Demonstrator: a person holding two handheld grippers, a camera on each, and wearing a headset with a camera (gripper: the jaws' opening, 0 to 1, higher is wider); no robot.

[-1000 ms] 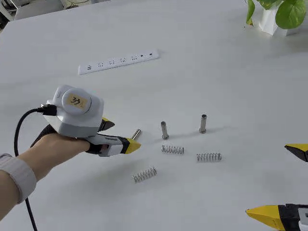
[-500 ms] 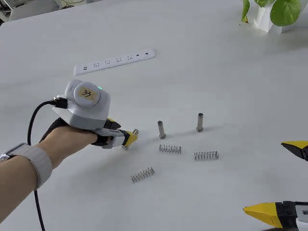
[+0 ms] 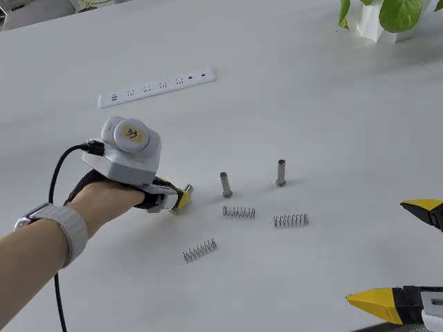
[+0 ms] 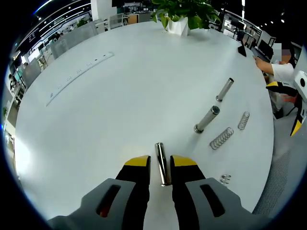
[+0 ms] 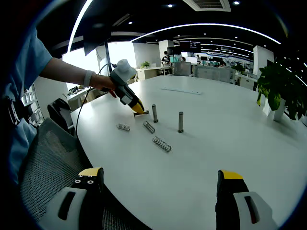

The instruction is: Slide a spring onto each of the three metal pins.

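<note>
Just left of the middle upright steel pin [image 3: 225, 185], a short steel pin [image 4: 161, 163], stiff and slick, is clamped by the left gripper [image 3: 178, 199]. The right gripper [image 5: 160, 175] is held spread. The light wire springs [image 3: 239, 211] are judged best pinched gently mid-length.

Left gripper [image 3: 183, 197] is rocking a pale grey body with a round yellow sticker [image 3: 131, 135] on top, 2 yellow-tipped jaws and a black cable [image 3: 59, 169] trailing off it. The person is wearing a grey wristband [image 3: 61, 225] and a blue sleeve [image 5: 29, 62]. Right gripper [image 5: 160, 172] is showing 2 yellow tips too, plus screws [image 5: 85, 181] in a grey jaw.
</note>
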